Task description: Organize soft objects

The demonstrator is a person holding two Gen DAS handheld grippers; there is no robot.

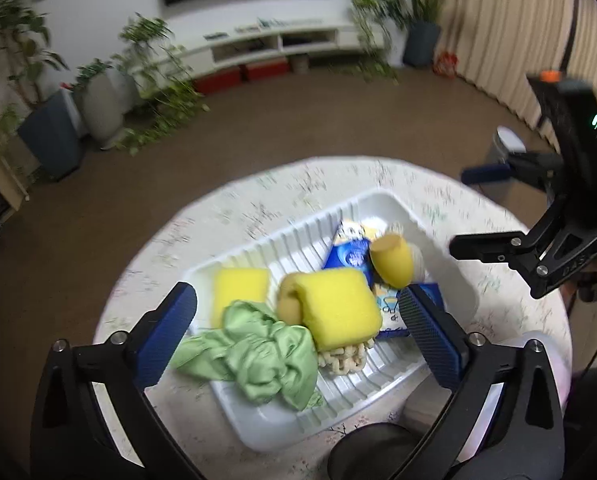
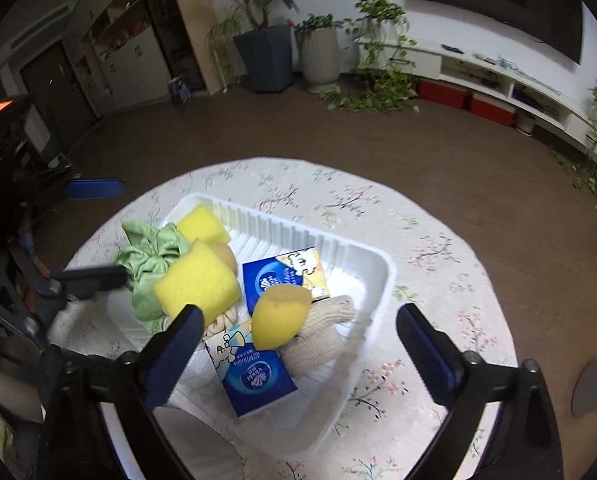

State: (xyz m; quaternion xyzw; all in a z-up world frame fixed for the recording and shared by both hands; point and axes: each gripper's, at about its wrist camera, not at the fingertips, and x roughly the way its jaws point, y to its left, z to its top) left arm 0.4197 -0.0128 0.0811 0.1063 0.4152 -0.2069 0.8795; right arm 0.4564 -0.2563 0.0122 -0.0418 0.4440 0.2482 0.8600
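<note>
Both wrist views angled steeply down, close above tabletop (image 1: 258,200); left from one side, right from opposite side; shared: white tray (image 1: 378,204) (image 2: 370,264).

Glossy ribbed white plastic tray (image 1: 298,240), porous yellow foam sponge (image 1: 338,308), crumpled satiny green cloth (image 1: 258,356), knitted cream mitt (image 2: 318,332).
</note>
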